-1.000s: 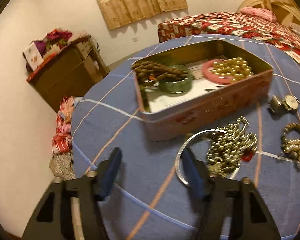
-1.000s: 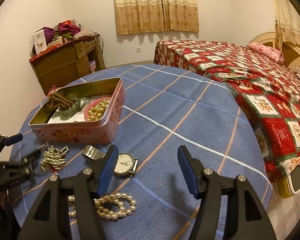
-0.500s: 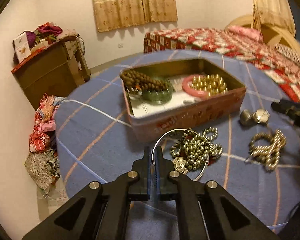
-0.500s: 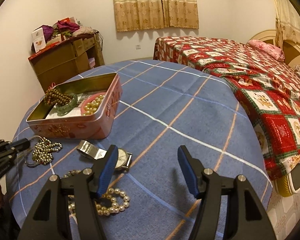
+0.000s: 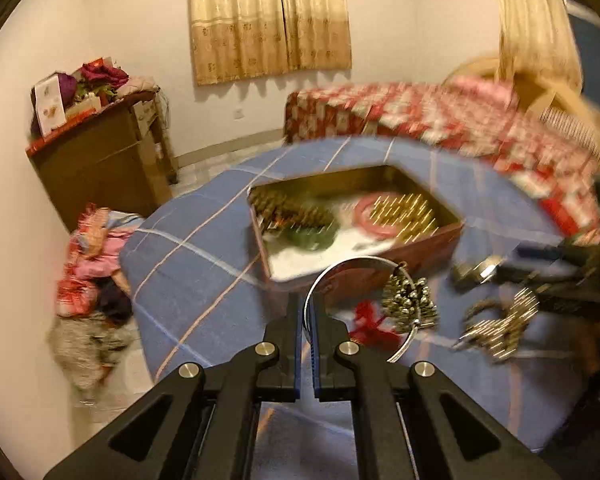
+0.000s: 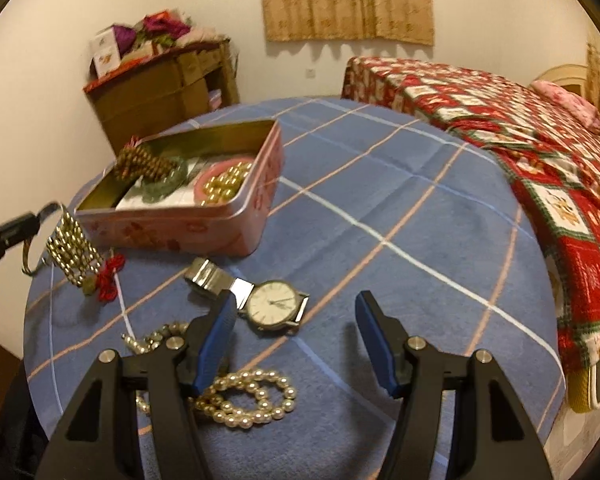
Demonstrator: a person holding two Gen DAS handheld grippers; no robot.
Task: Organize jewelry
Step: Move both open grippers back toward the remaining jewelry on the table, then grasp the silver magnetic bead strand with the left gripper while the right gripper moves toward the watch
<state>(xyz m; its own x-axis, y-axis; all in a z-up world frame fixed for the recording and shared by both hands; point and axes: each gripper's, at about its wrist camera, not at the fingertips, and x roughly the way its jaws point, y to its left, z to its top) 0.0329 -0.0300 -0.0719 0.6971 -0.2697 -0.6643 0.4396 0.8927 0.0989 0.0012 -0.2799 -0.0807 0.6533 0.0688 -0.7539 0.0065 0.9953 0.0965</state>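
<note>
Left tongs (image 5: 306, 320) clamp bangle (image 5: 342, 270) — right tongs (image 6: 296, 340) agape.

Round table w/ blue plaid cloth (image 6: 380, 200). Behind it: bed w/ red patchwork quilt (image 6: 500, 120), pink pillow (image 6: 566, 102), beige curtain (image 6: 348, 0) on wall. Brown cabinet (image 5: 100, 160) at left, clothes pile (image 5: 88, 272) on floor.

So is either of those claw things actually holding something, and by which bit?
Yes: the left gripper is shut on the rim of the silver bangle, whose gold bead chain dangles off it. The right gripper is open, holding nothing.
</note>
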